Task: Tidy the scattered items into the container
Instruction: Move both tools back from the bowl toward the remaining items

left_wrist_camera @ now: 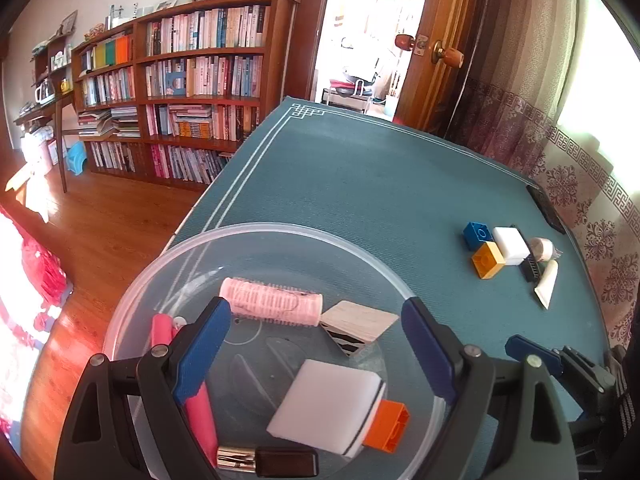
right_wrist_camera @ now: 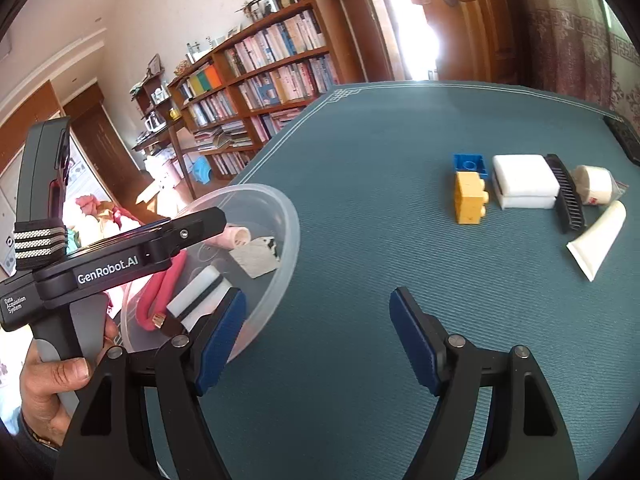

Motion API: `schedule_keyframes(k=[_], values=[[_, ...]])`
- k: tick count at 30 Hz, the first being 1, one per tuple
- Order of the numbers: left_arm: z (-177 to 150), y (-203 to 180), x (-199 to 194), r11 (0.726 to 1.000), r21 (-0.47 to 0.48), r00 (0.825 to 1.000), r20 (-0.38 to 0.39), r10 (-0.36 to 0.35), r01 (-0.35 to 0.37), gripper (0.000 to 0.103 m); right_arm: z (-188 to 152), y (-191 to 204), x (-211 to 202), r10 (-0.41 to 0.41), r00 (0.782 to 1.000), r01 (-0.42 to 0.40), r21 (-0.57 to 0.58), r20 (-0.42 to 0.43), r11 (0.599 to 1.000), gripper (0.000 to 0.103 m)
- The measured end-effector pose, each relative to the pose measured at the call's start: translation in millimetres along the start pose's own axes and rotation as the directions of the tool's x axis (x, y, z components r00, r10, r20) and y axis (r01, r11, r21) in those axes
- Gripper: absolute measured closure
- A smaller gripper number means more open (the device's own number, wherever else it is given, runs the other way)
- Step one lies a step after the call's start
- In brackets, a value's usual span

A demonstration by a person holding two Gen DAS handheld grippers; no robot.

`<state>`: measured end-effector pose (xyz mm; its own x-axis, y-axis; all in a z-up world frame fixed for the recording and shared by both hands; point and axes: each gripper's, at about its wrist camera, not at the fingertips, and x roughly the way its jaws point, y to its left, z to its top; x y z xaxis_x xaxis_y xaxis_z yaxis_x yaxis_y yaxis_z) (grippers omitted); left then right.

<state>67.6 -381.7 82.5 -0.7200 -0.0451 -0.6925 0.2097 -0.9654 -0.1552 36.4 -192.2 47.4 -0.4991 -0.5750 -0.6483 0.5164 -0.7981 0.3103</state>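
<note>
Both pairs of our blue-padded fingers [left_wrist_camera: 204,344] are spread wide and hold nothing. Our left gripper [left_wrist_camera: 316,344] hangs over a clear plastic bowl [left_wrist_camera: 256,232] on the teal table mat [right_wrist_camera: 360,128]. Inside the bowl lie a pink hair roller [left_wrist_camera: 272,302], a white sponge [left_wrist_camera: 324,408], an orange brick [left_wrist_camera: 388,426] and a pink tube [left_wrist_camera: 200,420]. Our right gripper [right_wrist_camera: 316,336] hovers above bare mat. Well ahead of it, a blue brick [right_wrist_camera: 470,164], yellow brick [right_wrist_camera: 468,196], another white sponge [right_wrist_camera: 524,180], black comb [right_wrist_camera: 566,196] and white tube [right_wrist_camera: 598,240] sit clustered together.
</note>
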Motion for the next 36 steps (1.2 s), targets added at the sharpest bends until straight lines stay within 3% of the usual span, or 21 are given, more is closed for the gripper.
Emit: schedule_keyframes(k=[9, 19, 30, 36], values=[[-1, -48, 7, 0.996, 0.079, 0.999, -0.026, -0.044, 0.046, 0.013, -1, -72, -23, -0.128, 0.991, 0.122, 0.162, 0.028, 0.979, 0.026], [0, -99, 17, 0.984, 0.152, 0.995, -0.051, -0.09, 0.097, 0.013, 6, -152, -49, -0.296, 0.955, 0.27, 0.317, 0.036, 0.909, 0.026], [-5, -131, 30, 0.972, 0.21, 0.993, -0.076, -0.093, 0.107, 0.013, 25, -195, -56, -0.366, 0.93, 0.328, 0.362, 0.039, 0.873, 0.026], [-6, -138, 34, 0.967, 0.23, 0.992, -0.084, -0.094, 0.111, 0.013, 41, -206, -35, -0.39, 0.921, 0.362, 0.358, 0.006, 0.861, 0.04]])
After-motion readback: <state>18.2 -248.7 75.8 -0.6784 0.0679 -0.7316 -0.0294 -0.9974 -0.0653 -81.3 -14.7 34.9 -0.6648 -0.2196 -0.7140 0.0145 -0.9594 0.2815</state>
